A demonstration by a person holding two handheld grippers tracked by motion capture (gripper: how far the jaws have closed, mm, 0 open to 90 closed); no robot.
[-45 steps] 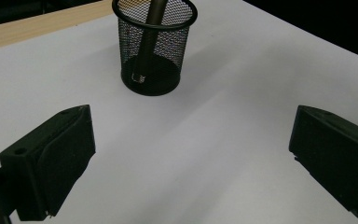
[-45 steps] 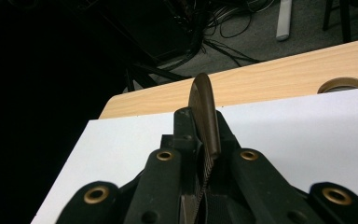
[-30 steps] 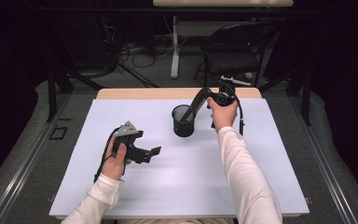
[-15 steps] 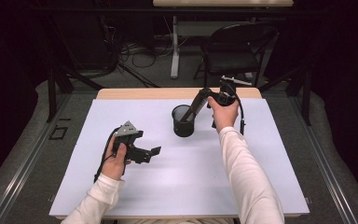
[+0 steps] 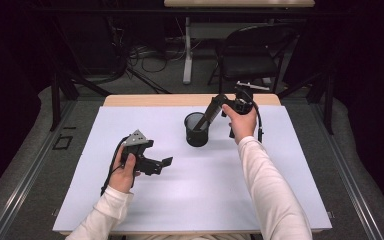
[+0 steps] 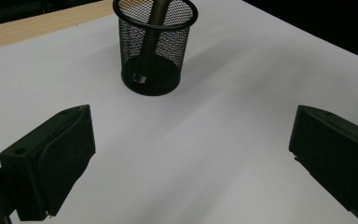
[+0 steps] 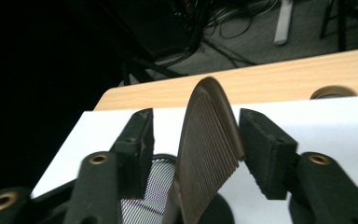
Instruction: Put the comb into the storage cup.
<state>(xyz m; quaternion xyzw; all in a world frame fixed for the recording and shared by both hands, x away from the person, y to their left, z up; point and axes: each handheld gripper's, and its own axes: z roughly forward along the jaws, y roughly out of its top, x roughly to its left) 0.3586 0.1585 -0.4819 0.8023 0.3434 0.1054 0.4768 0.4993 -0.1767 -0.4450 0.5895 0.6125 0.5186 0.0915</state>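
A black mesh cup stands on the white table sheet, toward the back middle. A brown ridged tool stands in it and leans up and right out of the rim. My right gripper is at the tool's upper end. Its jaws have just been opening and are now open. In the right gripper view the tool stands between the jaws of the right gripper, clear of the left pad and at the edge of the right pad. My left gripper rests low at the left, open and empty, and faces the cup.
The table's wooden back edge shows beyond the white sheet. A dark folding chair and floor cables lie behind the table. Bare white sheet spreads between the left gripper and the cup.
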